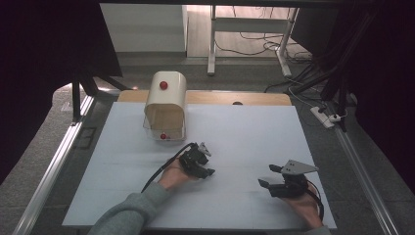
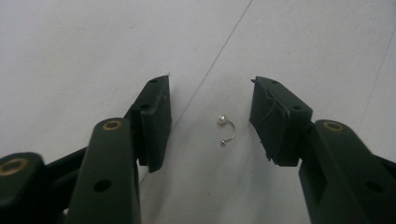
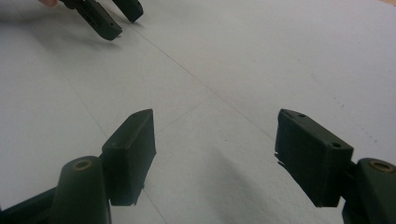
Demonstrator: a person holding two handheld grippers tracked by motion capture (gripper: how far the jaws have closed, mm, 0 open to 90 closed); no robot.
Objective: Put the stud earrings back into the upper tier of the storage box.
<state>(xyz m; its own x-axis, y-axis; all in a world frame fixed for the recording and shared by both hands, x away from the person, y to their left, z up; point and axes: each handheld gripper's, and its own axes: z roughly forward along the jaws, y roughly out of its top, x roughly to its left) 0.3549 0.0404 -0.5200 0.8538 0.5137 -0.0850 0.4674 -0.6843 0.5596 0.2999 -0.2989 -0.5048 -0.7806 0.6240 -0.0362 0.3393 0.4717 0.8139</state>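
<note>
Left gripper view | earring (image 2: 226, 130) lies between left gripper (image 2: 210, 100) jaws, untouched

No readable text — none anywhere.

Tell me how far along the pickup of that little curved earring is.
Done: the left gripper is lined up, its open jaws either side of the small curved earring on the white table. In hand: nothing is gripped; the earring lies free. Left: shutting on it and lifting. The right gripper waits open, apart, over bare table.
</note>
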